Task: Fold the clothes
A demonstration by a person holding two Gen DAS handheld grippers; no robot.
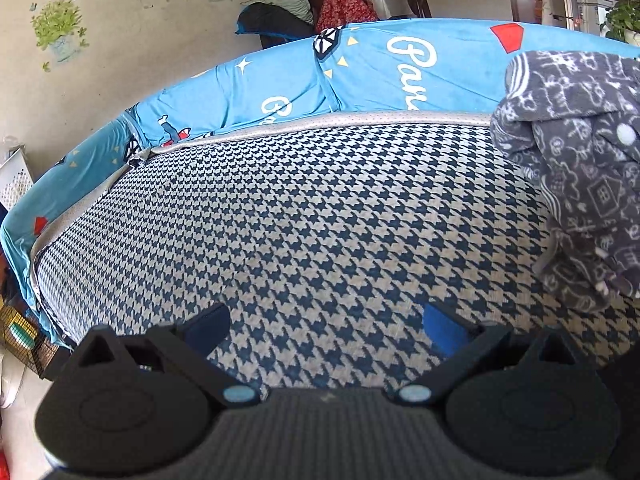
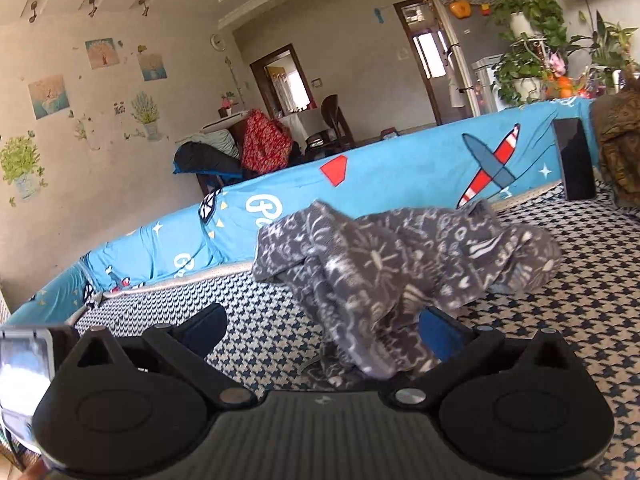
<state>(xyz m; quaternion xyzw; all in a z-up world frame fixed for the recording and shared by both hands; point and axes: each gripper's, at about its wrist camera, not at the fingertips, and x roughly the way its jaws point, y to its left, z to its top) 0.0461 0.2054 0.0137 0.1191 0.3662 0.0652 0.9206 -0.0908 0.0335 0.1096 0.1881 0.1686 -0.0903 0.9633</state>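
Both grippers spread over a houndstooth cushion, with a crumpled grey garment on it.

The left gripper is released, its blue pads wide apart over bare cushion, gripping nothing; in its view the garment is heaped at 3 o'clock, against the blue cover that runs along the back from 9 to 2 o'clock. The right gripper is also spread wide. In its view the garment sprawls from centre toward 3 o'clock, and a fold drapes down in front of the right pad. Whether that pad touches cloth I cannot tell. A black box stands at 2 o'clock against the cover.
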